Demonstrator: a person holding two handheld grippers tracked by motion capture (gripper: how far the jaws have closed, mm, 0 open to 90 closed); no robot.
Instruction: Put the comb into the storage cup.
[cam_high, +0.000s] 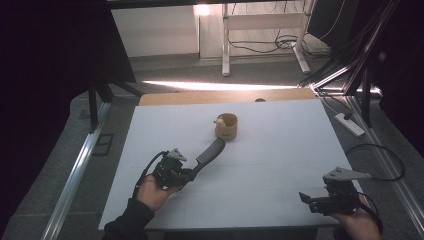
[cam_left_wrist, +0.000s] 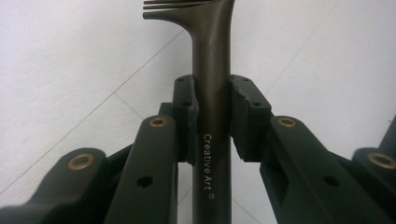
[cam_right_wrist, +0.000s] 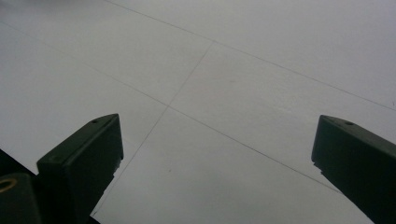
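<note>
Dark, smooth plastic forms the comb (cam_left_wrist: 211, 70), and the left hand-held gripper (cam_high: 176, 172) is clamped on its long round handle, where small white letters are printed. The toothed end points far and to the right, and its tip is just beside the tan round holder (cam_high: 226, 126) that stands near the middle of the white table (cam_high: 280, 150). I judge that the picking up is done; what is left is to bring the comb over the holder and put it inside. The holder looks like wood or cork, a short open cylinder. The right hand-held gripper (cam_high: 320, 200) waits at the near right with its jaws apart and nothing between them.
</note>
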